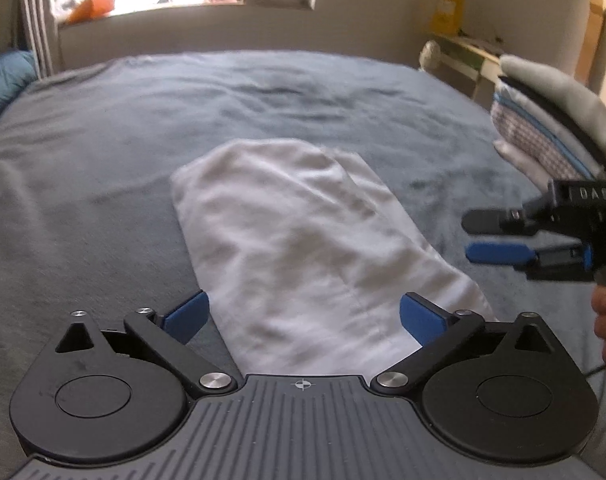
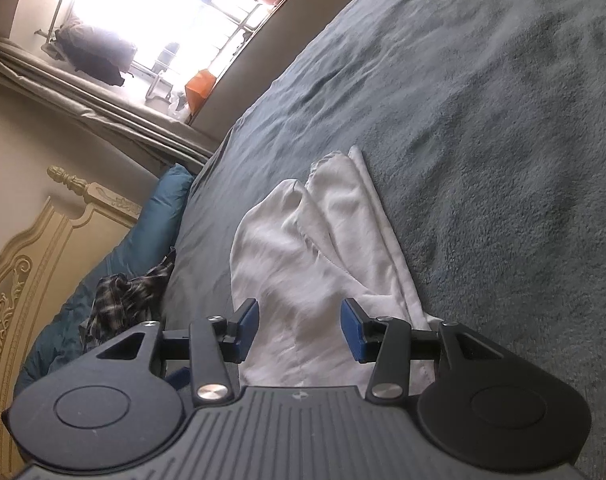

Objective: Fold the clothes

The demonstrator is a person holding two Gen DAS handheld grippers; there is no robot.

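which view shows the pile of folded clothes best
The left wrist view: the folded stack sits at its right edge, layers visible, above the right gripper. The right wrist view shows none of it, only the white garment.

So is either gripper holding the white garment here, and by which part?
Nothing is held. The left gripper and right gripper both stand open above the white garment, which lies loose on the bed.
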